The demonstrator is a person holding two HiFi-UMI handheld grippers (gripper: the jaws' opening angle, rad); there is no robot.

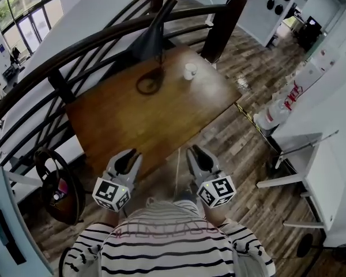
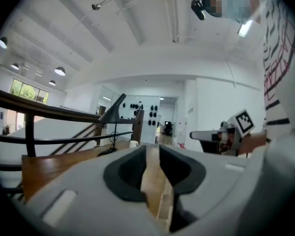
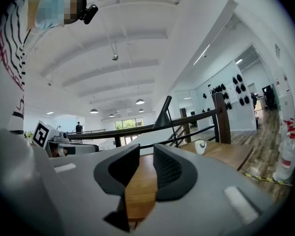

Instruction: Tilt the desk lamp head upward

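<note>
Before the table (image 1: 127, 123), left gripper (image 1: 128, 156) and right gripper (image 1: 196, 152) hang empty, jaws narrowly apart. Desk lamp (image 1: 151, 42) stands beyond.

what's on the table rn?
Black lamp near the far edge, white cup to its right, apart; the rest of the table is bare wood. Cup's inside too small to tell; left gripper covers a bit of the near edge.

Dark desk lamp (image 1: 151, 46) stands upright at far edge of wooden tabletop (image 1: 132, 126), thin stem, ring base (image 1: 149, 83) flat on wood, cone head (image 1: 154, 30) w/ wide mouth angled down.
</note>
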